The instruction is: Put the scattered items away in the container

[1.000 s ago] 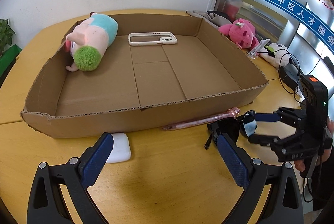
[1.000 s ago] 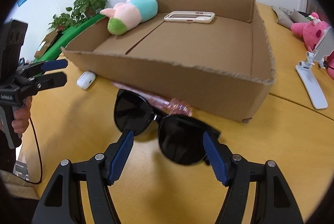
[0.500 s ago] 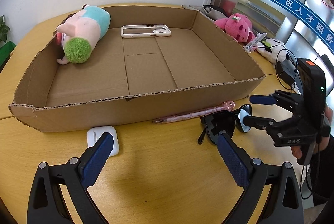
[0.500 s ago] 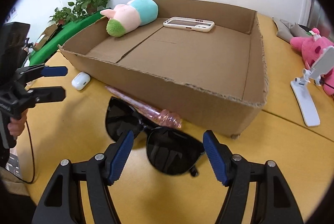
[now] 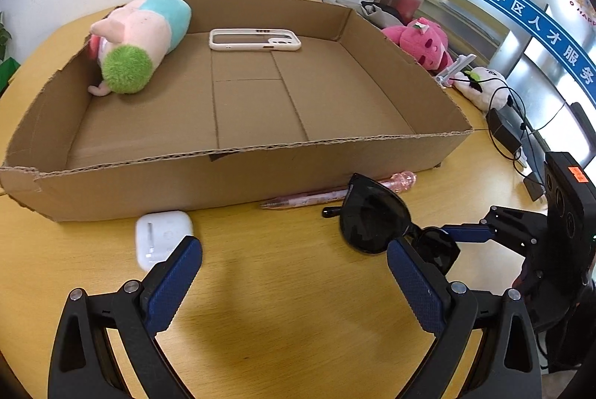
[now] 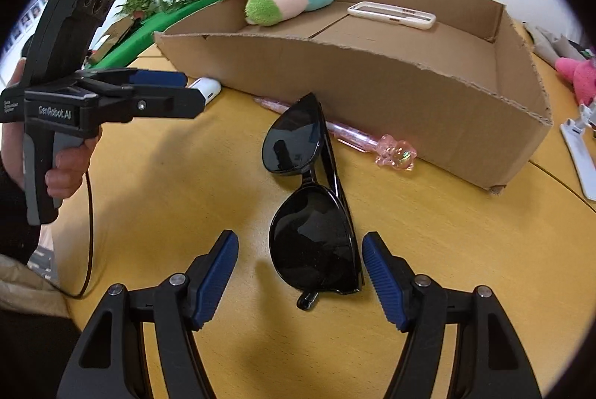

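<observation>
The worktop (image 5: 283,287) is a round yellow wooden one, and the cardboard box (image 5: 231,175) takes most of its middle. Inside the box, a plush toy (image 5: 138,38) lies in the far left corner and a white phone case (image 5: 255,40) lies along the far wall. Three items are not yet tidied, all on the worktop just in front of the near wall of the box: black sunglasses (image 6: 313,205), a pink pen (image 6: 346,134) that lies along the wall and passes under the far lens, and a white earbud case (image 5: 164,237) further left.

The right claw (image 6: 300,272) is open about halfway and holds nothing; its blue pads stand on both sides of the near lens without touching it. The step in hand seems to be the grasp of the sunglasses. To do it well, I think the claw should go lower until the pads are level with the frame, then close slowly on the rim of the lens, because the glossy plastic can slip. It should lift straight up, so that the pen is not dragged.

The left claw (image 5: 294,278) is open wide and empty, near the earbud case.
</observation>
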`<state>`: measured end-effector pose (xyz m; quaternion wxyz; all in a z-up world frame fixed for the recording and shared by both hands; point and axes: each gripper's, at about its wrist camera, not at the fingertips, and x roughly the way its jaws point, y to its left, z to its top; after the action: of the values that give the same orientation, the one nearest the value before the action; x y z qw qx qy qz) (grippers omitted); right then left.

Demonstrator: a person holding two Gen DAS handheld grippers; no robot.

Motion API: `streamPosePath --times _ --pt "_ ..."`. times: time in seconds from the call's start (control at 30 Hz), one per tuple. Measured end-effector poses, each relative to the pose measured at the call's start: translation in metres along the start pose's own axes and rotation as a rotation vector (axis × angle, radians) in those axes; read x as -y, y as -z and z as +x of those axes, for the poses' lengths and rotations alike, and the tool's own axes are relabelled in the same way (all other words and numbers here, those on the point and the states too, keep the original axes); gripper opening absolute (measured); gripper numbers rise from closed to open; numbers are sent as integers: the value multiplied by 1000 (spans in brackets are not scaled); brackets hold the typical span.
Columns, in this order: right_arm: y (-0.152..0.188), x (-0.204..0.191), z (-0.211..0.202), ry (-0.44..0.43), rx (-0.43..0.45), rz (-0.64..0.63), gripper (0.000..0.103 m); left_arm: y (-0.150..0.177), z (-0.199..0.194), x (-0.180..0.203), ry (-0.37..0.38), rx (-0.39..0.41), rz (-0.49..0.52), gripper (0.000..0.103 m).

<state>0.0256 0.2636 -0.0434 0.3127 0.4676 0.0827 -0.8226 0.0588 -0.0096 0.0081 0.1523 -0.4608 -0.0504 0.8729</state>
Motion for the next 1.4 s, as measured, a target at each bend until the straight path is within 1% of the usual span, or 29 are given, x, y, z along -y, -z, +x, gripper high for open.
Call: streamPosePath --times 0.1,0.17,0.2,0.23,0.27,0.3,0.37,0.43,0.53,0.6,0.67,0.87,0.93,1.0,1.03,1.07,1.13,1.17,1.2,1.27,1.4 --pt "-7 5 -2 28 28 75 69 0 3 5 24 -8 6 101" --pt "-10 11 4 55 16 128 69 1 4 8 27 -11 9 101" --pt "-10 12 8 68 1 142 63 1 4 9 27 -11 7 101" --pt "-10 13 13 72 -15 150 55 1 3 9 28 -11 2 101" --pt "-10 13 14 61 -13 156 52 1 3 9 28 -10 -2 101" --pt "-10 11 14 45 -15 159 46 2 3 9 28 -9 -5 101" --pt "-11 5 14 25 -22 158 43 2 3 5 27 -11 -21 101" --pt "-10 1 15 8 -22 163 37 3 5 2 34 -18 -42 101" --pt "-8 -5 11 -20 4 179 30 3 8 -1 59 -28 -63 101" --pt "-8 -9 8 -24 28 182 28 3 11 -2 77 -37 -78 101" --pt "-8 -12 7 -38 35 187 27 3 13 -3 101 -46 -95 101" --pt "-6 -24 9 -30 49 159 27 2 24 -6 163 -85 -163 99" --pt "-6 -29 12 -44 49 151 27 1 30 -5 180 -101 -182 96" --pt "-5 -36 13 -61 49 135 27 2 37 -3 198 -129 -190 89" --pt "-6 -39 14 -67 50 127 27 2 40 -2 190 -140 -191 88" --pt "-6 -41 15 -68 53 121 27 2 39 0 172 -131 -183 86" --pt "-4 -40 15 -75 58 129 27 2 39 1 142 -134 -172 76" --pt "-4 -38 15 -81 60 138 27 2 38 0 127 -136 -175 64" --pt "-3 -36 14 -82 62 146 27 1 39 -2 119 -138 -184 62" --pt "-2 -35 13 -94 67 154 26 1 39 -5 135 -146 -200 62" --pt "-1 -37 12 -94 71 145 26 0 39 -1 103 -145 -185 61"
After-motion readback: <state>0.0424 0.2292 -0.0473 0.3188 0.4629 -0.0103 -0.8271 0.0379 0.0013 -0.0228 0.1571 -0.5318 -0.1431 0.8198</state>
